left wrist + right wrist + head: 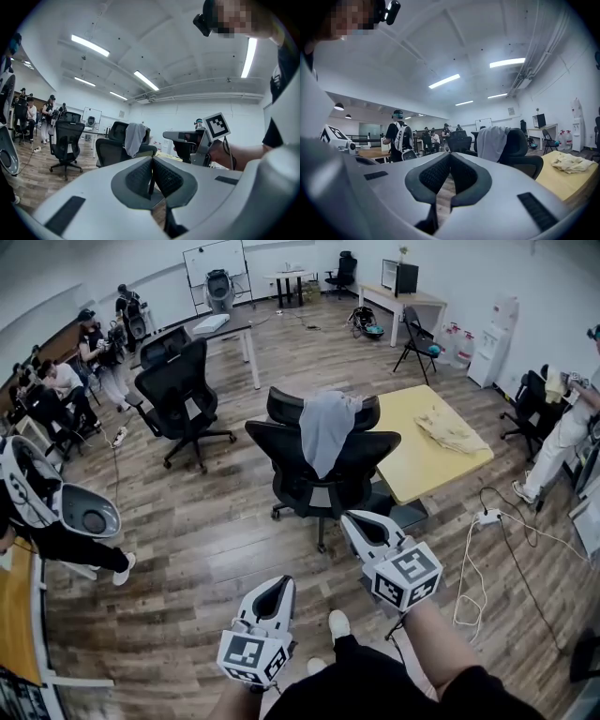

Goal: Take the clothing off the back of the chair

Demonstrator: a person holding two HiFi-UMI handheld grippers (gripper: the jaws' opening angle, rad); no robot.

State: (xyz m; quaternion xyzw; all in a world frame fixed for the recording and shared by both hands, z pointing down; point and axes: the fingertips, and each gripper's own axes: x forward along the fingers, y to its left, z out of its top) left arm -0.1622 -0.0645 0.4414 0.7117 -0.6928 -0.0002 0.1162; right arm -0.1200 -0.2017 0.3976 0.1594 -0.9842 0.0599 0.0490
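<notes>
A grey garment (326, 432) hangs over the back of a black office chair (314, 479) in the middle of the room, draped down the backrest. Both grippers are held low in front of me, short of the chair and touching nothing. My left gripper (281, 580) is nearer my body, its jaws closed together and empty (152, 161). My right gripper (352, 518) is further forward, level with the chair's base, its jaws also closed on nothing (450, 157). The garment (492, 143) shows ahead and to the right in the right gripper view, and the garment (134, 138) lies further off in the left gripper view.
A low yellow table (412, 465) stands just right of the chair with a crumpled beige cloth (450, 432) on it. Another black chair (183, 395) stands to the left. White cables (483, 554) trail on the wooden floor at right. People sit along the left wall.
</notes>
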